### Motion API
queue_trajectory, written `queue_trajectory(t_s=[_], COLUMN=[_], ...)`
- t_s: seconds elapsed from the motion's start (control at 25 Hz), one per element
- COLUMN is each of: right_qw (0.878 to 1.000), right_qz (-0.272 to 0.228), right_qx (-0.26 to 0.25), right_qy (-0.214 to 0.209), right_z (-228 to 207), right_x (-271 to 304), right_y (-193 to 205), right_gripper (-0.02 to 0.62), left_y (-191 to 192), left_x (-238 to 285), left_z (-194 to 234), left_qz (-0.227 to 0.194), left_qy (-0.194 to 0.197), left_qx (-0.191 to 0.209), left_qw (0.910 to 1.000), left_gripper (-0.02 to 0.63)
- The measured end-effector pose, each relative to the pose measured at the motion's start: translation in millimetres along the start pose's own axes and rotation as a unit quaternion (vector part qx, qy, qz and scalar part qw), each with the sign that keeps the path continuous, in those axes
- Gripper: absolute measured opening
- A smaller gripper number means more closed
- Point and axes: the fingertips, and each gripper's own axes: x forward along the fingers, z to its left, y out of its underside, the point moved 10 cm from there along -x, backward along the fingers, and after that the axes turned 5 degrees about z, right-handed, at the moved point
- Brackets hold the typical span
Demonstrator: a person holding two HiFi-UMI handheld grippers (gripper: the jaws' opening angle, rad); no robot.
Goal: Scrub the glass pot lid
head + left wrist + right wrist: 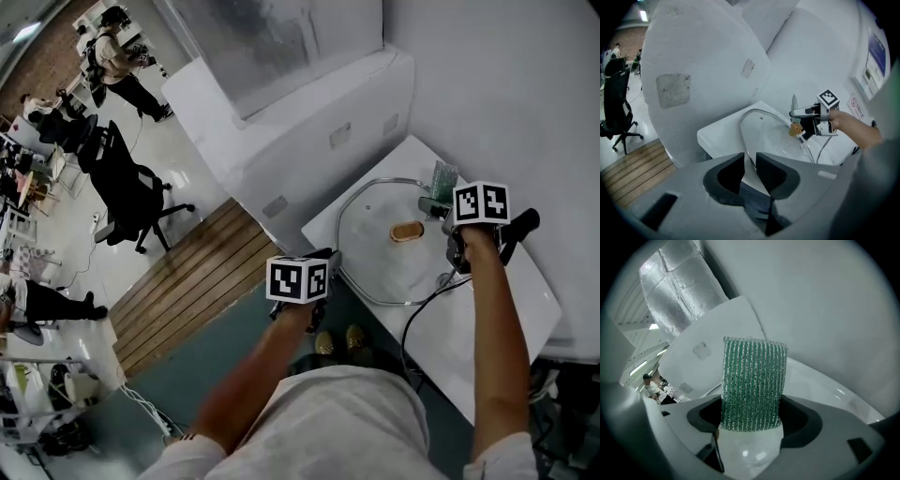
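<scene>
Two jaws of the right gripper (752, 417) are pinching a green scouring pad (752, 380), which is sticking up past their tips. That gripper is hovering over the far side of the glass pot lid (380, 258), beside its brown knob (406, 231). The left gripper (750, 169) is clamping the lid's near metal rim, jaws barely apart. The lid is lying on the white table (492, 319), by its left edge.

Black office chair (127, 187) stands near wooden decking (202, 281).
</scene>
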Motion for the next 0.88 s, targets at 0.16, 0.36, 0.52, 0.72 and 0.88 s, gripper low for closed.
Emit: queue_trajectory(t_s=[0.16, 0.36, 0.52, 0.72, 0.88], right_qw=[0.997, 0.973, 0.935, 0.868, 0.820], right_qz=[-0.019, -0.001, 0.043, 0.105, 0.147], right_qx=[-0.070, -0.223, -0.338, -0.463, -0.525], right_qy=[0.017, 0.056, 0.094, 0.144, 0.174], right_z=[19, 68, 110, 152, 173], right_x=[-19, -44, -50, -37, -17], right_y=[4, 19, 39, 71, 92], right_gripper=[0.348, 0.348, 0.348, 0.348, 0.348], left_y=[0, 0, 0, 1, 1], left_x=[0, 0, 0, 0, 1], left_z=[0, 0, 1, 1, 1], left_qz=[-0.001, -0.001, -0.002, 0.000, -0.001], left_qy=[0.000, 0.000, 0.000, 0.001, 0.004], left_qx=[0.001, 0.001, 0.001, 0.000, 0.001], left_qw=[1.0000, 1.0000, 1.0000, 1.0000, 1.0000], left_gripper=[0.089, 0.089, 0.089, 0.089, 0.087])
